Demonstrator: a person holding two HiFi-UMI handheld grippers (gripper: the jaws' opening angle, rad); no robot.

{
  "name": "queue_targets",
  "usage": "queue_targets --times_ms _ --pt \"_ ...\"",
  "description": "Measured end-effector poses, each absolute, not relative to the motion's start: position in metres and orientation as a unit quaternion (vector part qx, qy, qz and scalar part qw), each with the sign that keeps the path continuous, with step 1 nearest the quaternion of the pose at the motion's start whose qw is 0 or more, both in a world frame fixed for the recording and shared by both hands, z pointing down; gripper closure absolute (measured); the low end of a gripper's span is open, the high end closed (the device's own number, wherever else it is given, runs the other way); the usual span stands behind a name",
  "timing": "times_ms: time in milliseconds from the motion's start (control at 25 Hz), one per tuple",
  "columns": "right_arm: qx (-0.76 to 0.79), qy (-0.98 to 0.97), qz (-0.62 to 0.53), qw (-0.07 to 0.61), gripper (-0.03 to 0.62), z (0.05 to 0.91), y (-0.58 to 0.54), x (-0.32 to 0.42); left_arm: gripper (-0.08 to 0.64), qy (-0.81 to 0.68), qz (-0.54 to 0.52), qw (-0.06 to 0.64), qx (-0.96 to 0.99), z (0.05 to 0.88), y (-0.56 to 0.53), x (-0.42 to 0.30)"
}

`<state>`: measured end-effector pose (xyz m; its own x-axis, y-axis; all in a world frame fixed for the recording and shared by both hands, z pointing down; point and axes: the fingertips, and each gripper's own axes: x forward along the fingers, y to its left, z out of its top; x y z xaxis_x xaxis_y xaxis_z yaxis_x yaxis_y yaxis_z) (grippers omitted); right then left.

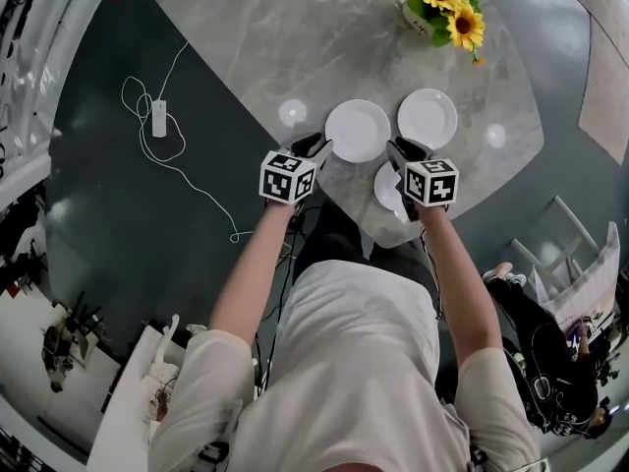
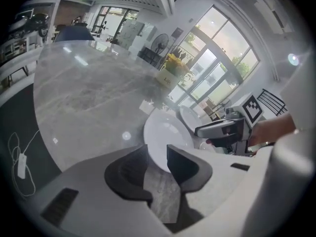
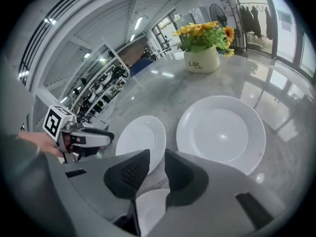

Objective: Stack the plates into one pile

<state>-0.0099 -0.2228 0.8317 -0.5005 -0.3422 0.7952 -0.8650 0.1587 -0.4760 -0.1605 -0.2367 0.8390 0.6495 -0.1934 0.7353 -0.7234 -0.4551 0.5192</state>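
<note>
Three white plates lie apart on the grey marble table (image 1: 246, 37): a middle plate (image 1: 358, 131), a far right plate (image 1: 428, 118) and a near plate (image 1: 386, 187), partly hidden by my right gripper (image 1: 401, 152). My left gripper (image 1: 316, 147) hovers at the middle plate's near left rim. In the left gripper view my left gripper (image 2: 159, 164) stands open, with the middle plate (image 2: 165, 135) just beyond its tips. In the right gripper view my right gripper (image 3: 157, 169) is open and empty above the near plate (image 3: 153, 209), with the other two plates (image 3: 140, 137) (image 3: 222, 130) ahead.
A white pot of sunflowers (image 1: 447, 10) stands at the table's far side behind the plates. A white cable with an adapter (image 1: 159, 118) lies on the dark floor to the left. A person in dark clothes (image 1: 550, 362) sits at the lower right.
</note>
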Motion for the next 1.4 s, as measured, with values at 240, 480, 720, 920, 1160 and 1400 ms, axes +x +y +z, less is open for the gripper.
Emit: queue_targets --times_ms 240,480,720,920,1160,1400 --pt "0.423 -0.698 0.510 0.271 0.479 0.848 -0.220 -0.011 0.430 -0.285 0.320 0.461 0.777 0.856 -0.237 -0.159" --pt "0.424 -0.688 0.530 0.258 0.479 0.854 -0.226 -0.012 0.422 -0.286 0.317 0.478 0.768 0.863 -0.241 -0.156" --pt "0.421 -0.677 0.551 0.245 0.483 0.856 -0.232 -0.016 0.422 -0.288 0.299 0.498 0.761 0.864 -0.241 -0.153" --pt "0.429 -0.664 0.571 0.223 0.483 0.857 -0.234 -0.018 0.417 -0.292 0.294 0.502 0.759 0.864 -0.238 -0.148" --pt "0.451 -0.642 0.592 0.185 0.529 0.859 -0.235 -0.014 0.508 -0.325 0.253 0.550 0.727 0.870 -0.242 -0.158" --pt "0.446 -0.639 0.611 0.138 0.537 0.852 -0.234 -0.016 0.523 -0.333 0.234 0.568 0.715 0.864 -0.240 -0.161"
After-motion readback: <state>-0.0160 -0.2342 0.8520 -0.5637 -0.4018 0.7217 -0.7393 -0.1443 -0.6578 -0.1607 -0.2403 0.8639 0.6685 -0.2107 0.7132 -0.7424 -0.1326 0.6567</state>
